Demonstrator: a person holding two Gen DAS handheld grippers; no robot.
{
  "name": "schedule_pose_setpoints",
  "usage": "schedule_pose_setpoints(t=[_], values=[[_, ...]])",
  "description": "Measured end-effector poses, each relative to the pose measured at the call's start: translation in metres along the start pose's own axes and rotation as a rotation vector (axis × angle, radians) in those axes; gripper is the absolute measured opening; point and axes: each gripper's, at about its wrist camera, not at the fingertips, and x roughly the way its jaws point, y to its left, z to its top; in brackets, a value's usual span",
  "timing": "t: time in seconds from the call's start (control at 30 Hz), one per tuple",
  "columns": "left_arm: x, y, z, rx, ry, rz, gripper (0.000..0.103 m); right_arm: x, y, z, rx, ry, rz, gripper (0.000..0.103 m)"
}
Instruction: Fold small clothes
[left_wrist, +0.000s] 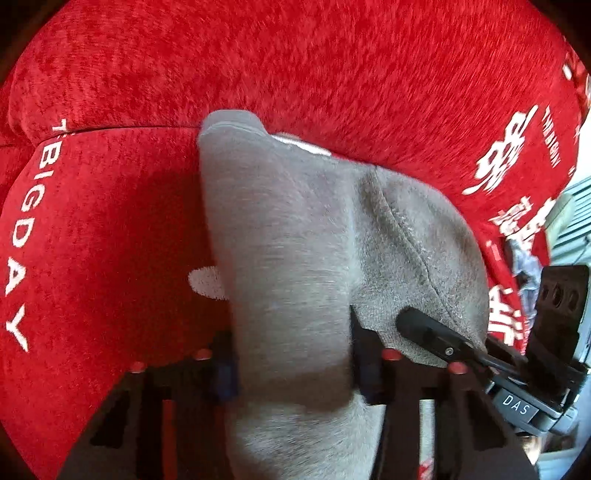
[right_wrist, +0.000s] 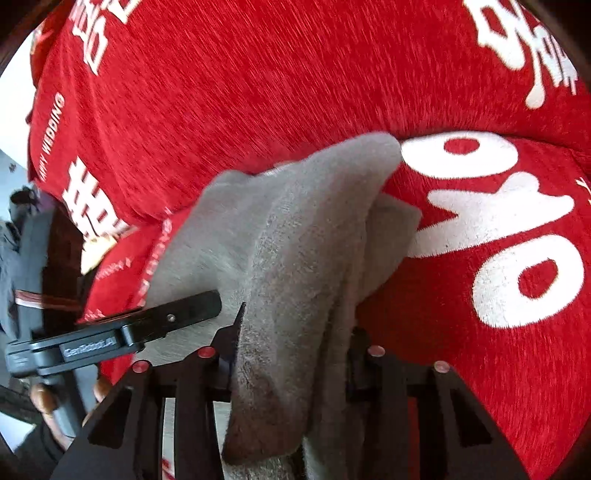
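Grey sock (left_wrist: 291, 258) between both grippers' fingers (left_wrist: 364, 354)

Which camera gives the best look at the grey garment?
The left wrist view: the grey garment spreads out there, hem and seam visible, on the red cover. The right wrist view shows it bunched into folds.

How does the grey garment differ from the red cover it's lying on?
The grey garment is plain; the red cover carries white lettering. The garment is small and bunched into folds; the cover spreads taut far beyond it. The garment is pinched by the left gripper and right gripper; the cover is ungripped. Both are fuzzy fabric.
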Motion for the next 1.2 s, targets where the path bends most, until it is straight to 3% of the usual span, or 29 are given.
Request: schedule_pose_setpoints(t=[0.37, 0.73, 0.97, 1.2], values=[[-0.073, 0.007, -0.034, 0.048, -0.028, 0.023, 0.042, -0.037, 0.080, -0.034, -0.041, -0.064, -0.044, 0.042], [-0.146, 0.040, -0.102, 0.108, -0.054, 0.074, 0.042, -0.060, 0.154, -0.112, -0.073, -0.098, -0.034, 0.042], [-0.168, 0.067, -0.141, 0.100, -0.059, 0.111, 0.042, -0.055, 0.192, -0.155, -0.150, -0.070, -0.054, 0.042], [-0.166, 0.085, -0.171, 0.063, -0.052, 0.153, 0.042, -0.043, 0.208, -0.182, -0.199, -0.010, -0.069, 0.042]])
